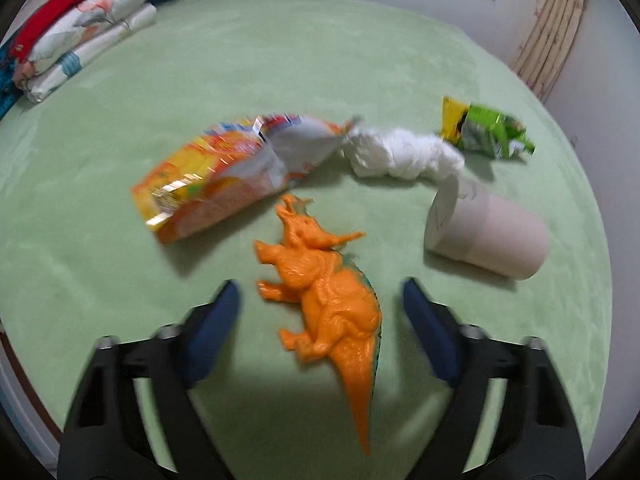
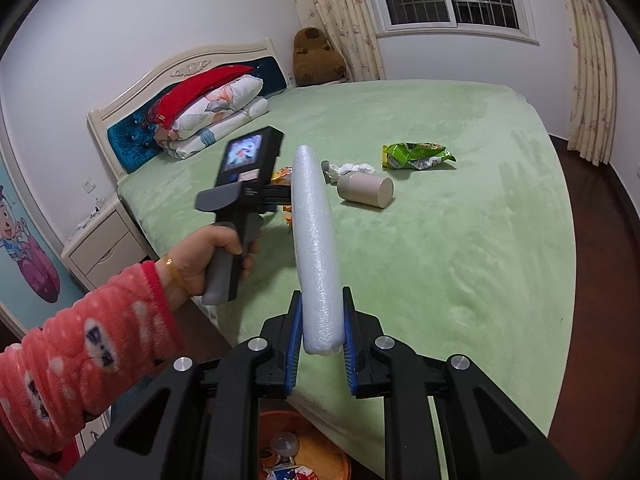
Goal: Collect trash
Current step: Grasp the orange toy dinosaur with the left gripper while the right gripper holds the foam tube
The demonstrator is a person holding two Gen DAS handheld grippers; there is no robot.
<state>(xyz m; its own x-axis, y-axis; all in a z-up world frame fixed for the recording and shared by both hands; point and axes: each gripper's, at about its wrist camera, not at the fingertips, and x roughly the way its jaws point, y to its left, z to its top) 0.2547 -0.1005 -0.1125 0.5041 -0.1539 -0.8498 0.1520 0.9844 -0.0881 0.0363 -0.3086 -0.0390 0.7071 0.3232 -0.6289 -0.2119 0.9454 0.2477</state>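
Note:
On the green bed [image 1: 280, 80] lie an orange snack bag [image 1: 216, 184], a crumpled white tissue [image 1: 404, 156], a green and yellow wrapper [image 1: 488, 132] and a pale paper cup [image 1: 488, 236] tipped on its side. An orange toy dinosaur [image 1: 328, 300] lies nearest. My left gripper [image 1: 320, 288] is open, and its blue pads [image 1: 218, 320] stand either side of the dinosaur without touching it. My right gripper [image 2: 322, 304] is shut on a long white foam piece [image 2: 316, 248] that sticks up above the bed's edge. From the right wrist the cup [image 2: 366, 192] and wrapper [image 2: 416, 156] show farther off.
An orange bin [image 2: 320, 456] holding scraps sits on the floor below the right gripper. A hand [image 2: 212, 256] in a pink sleeve holds the left tool. Folded bedding [image 2: 216, 116] lies by the headboard, a white bedside table [image 2: 108, 244] at left, and dark wooden floor [image 2: 600, 280] at right.

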